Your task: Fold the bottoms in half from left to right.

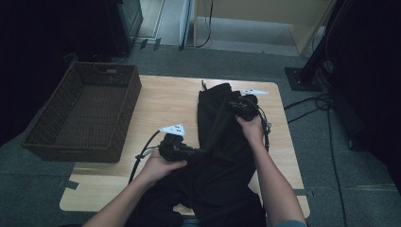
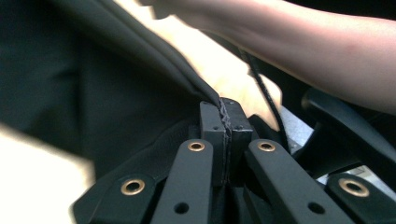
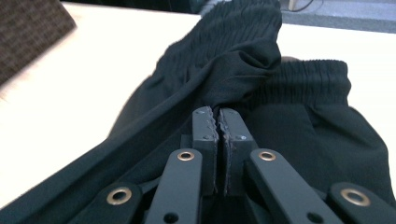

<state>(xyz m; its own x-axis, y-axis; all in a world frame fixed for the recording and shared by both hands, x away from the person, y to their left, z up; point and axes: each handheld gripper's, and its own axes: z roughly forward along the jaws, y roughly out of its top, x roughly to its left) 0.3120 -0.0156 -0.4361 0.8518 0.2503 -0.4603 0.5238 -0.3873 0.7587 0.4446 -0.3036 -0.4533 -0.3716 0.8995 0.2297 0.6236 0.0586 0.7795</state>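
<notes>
A black garment (image 1: pixel 222 156) with a gathered elastic waistband (image 3: pixel 243 32) lies along the right half of the wooden table (image 1: pixel 161 101), and its lower end hangs over the near edge. My left gripper (image 1: pixel 191 152) sits at the garment's left edge, shut on a stretched fold of the black cloth (image 2: pixel 187 70), as the left gripper view (image 2: pixel 224 114) shows close up. Farther up the table, my right gripper (image 1: pixel 236 106) is shut on a bunched fold just below the waistband (image 3: pixel 218 114). A taut ridge of cloth runs between the two grips.
A dark wicker basket (image 1: pixel 127 113) stands at the table's left end and holds nothing; its corner (image 3: pixel 32 32) appears in the right gripper view. Cables trail from both grippers, and more lie on the floor to the right (image 1: pixel 312 106). Bare wood lies between basket and garment.
</notes>
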